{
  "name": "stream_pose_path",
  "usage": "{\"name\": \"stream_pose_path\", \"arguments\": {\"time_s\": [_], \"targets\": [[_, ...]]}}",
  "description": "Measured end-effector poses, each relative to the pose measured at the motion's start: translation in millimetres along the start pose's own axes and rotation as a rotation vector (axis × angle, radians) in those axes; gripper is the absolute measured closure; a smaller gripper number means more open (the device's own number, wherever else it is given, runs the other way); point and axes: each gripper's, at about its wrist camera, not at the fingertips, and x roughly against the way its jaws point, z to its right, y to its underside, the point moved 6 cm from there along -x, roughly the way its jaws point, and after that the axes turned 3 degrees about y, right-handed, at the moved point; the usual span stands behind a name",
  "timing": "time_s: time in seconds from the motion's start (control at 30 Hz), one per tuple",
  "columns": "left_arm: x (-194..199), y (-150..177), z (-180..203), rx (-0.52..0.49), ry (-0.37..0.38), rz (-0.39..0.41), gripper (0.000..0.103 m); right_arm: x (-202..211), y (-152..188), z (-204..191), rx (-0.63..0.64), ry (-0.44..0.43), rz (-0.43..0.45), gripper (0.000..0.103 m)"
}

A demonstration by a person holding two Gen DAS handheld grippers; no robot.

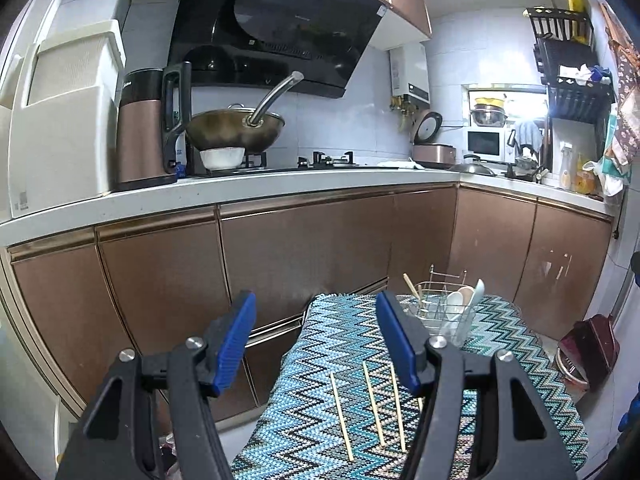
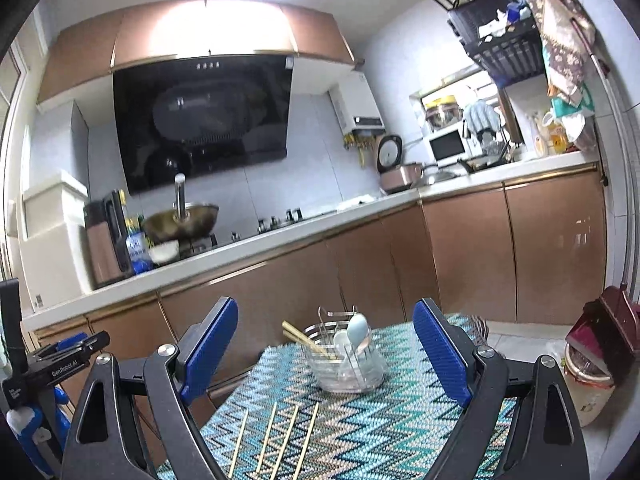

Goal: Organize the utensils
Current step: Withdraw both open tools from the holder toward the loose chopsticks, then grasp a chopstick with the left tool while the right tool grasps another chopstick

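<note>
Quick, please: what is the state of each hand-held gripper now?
Left hand-held gripper: open, holding nothing.
Right hand-held gripper: open, holding nothing.

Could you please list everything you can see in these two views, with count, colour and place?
chopsticks: four loose, pale wood, side by side on the near cloth; at least two more in the rack.
spoons: at least two, white and pale blue, standing in the rack.
rack: one, wire with a clear tray, far end of the cloth.
cloth: one, blue zigzag, covering the table.
wok: one, dark, on the stove.
bowl: one, white, under the wok.
kettle: one, bronze and black, left of the stove.
left gripper: blue pads, open, empty.
right gripper: blue pads, open, empty.
</note>
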Motion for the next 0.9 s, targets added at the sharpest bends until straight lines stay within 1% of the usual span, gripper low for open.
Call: {"name": "stream_pose_path", "arguments": {"time_s": [0.1, 0.23, 0.3, 0.4, 0.43, 0.53, 0.6, 0.63, 0.7, 0.73, 0.77, 0.83, 0.87, 0.9], "targets": [[-0.7, 2.2, 6.4, -0.01, 0.009, -0.012, 0.043, 4.4, -3.0, 3.4, -0.004, -0.017, 0.012, 0.014], [-8.6, 8.2, 11.5, -0.013, 0.032, -0.035, 0.043, 3.2, -2.3, 10.0, -0.006, -0.008, 0.015, 0.014], [-16.8, 12.2, 13.7, -0.01, 0.042, -0.06, 0.043, -3.3, 1.4, 13.3, -0.005, -0.006, -0.006, 0.014], [-38.5, 25.0, 18.5, -0.006, 0.075, -0.127, 0.043, -15.9, 12.7, 11.0, 0.013, -0.015, -0.063, 0.014], [-51.4, 33.0, 20.1, 0.006, 0.103, -0.175, 0.043, -23.4, 18.8, 8.8, 0.023, -0.022, -0.091, 0.014], [-85.6, 56.4, 20.5, 0.035, 0.135, -0.297, 0.043, -49.6, 42.3, 3.3, 0.044, -0.047, -0.19, 0.015], [-111.0, 73.7, 18.8, 0.067, 0.158, -0.381, 0.043, -72.3, 62.9, 0.3, 0.06, -0.057, -0.274, 0.02], [-120.3, 80.5, 18.3, 0.079, 0.167, -0.409, 0.043, -81.3, 70.8, -0.6, 0.062, -0.063, -0.307, 0.022], [-143.8, 96.4, 17.9, 0.1, 0.191, -0.478, 0.043, -107.1, 92.7, -1.8, 0.047, -0.091, -0.4, 0.029], [-157.5, 104.2, 17.3, 0.114, 0.207, -0.517, 0.043, -116.0, 101.1, -1.8, 0.043, -0.094, -0.431, 0.031], [-170.9, 111.9, 16.1, 0.13, 0.218, -0.554, 0.043, -131.7, 113.9, -2.8, 0.045, -0.096, -0.482, 0.033], [-198.7, 124.3, 16.3, 0.151, 0.246, -0.621, 0.044, -150.8, 130.2, -7.1, 0.064, -0.1, -0.54, 0.034], [-207.4, 128.2, 17.0, 0.156, 0.261, -0.641, 0.044, -162.3, 139.8, -11.0, 0.077, -0.11, -0.572, 0.035], [-217.2, 131.9, 18.6, 0.162, 0.275, -0.664, 0.048, -171.3, 147.5, -14.8, 0.091, -0.116, -0.6, 0.039]]}}
